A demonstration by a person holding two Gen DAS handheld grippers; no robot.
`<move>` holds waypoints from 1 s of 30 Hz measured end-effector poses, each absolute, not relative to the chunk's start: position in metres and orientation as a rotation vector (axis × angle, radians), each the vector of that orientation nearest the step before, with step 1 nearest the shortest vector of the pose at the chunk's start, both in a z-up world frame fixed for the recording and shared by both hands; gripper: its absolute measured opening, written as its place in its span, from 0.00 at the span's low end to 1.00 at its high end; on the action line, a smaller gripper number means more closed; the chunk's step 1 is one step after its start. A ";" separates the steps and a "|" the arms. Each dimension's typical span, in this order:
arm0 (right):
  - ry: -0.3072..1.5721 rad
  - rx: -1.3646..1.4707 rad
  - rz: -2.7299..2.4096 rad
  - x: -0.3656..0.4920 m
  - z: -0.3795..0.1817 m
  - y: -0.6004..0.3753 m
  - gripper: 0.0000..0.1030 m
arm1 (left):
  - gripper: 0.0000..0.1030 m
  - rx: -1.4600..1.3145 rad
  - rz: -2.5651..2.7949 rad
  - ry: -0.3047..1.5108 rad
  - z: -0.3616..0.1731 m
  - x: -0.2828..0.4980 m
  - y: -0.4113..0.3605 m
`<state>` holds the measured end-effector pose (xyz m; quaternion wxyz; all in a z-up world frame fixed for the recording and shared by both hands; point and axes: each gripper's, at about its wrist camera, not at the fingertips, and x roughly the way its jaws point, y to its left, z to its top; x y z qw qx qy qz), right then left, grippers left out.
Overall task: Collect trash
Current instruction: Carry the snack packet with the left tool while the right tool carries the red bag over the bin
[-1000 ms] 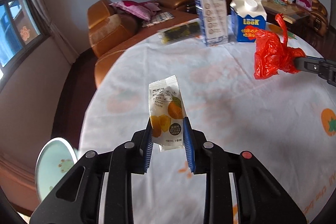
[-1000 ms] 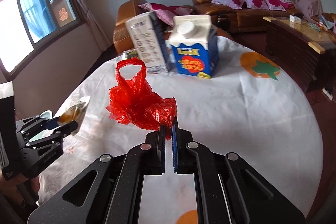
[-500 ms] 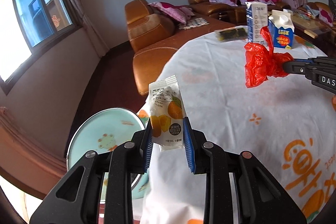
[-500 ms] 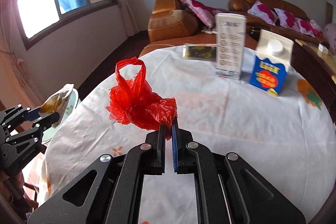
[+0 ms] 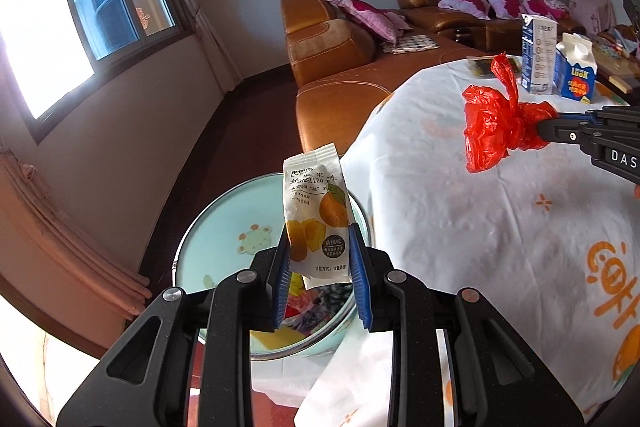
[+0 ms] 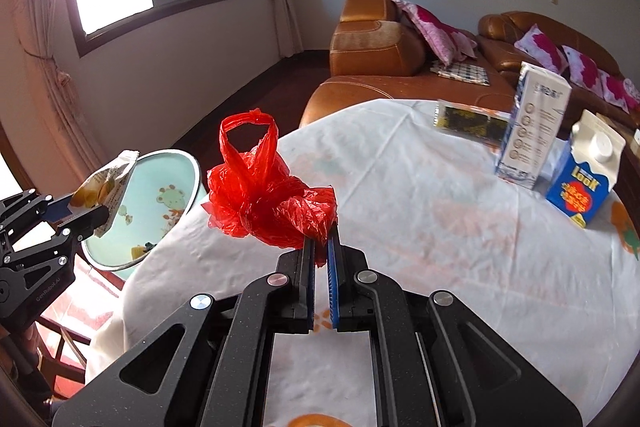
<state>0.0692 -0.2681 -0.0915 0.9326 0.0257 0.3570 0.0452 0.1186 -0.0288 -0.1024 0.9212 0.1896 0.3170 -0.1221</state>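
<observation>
Left gripper (image 5: pixel 319 269) jaws clamp white jelly sachet (image 5: pixel 316 217) above pale-green bin (image 5: pixel 224 227); right gripper (image 6: pixel 321 251) jaws pinch knotted red plastic bag (image 6: pixel 264 195).

Daylight pours in through the window (image 5: pixel 100 7), which burns out to white at its left side in both views and leaves the wall below it dim. The tablecloth (image 6: pixel 420 227) is evenly lit, with soft, faint shadows. Fisheye distortion bends the window frame and the walls, and black corners ring each picture. The red bag (image 6: pixel 272 199) glows, sharp. No motion blur shows.
</observation>
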 end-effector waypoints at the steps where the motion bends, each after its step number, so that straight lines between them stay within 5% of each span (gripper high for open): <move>1: 0.731 0.049 0.097 0.070 -0.092 -0.265 0.06 | 0.26 0.385 -0.245 0.652 -0.102 0.119 -0.026; 30: 0.720 -0.008 0.159 0.088 -0.084 -0.218 0.06 | 0.26 0.370 -0.161 0.645 -0.102 0.122 0.008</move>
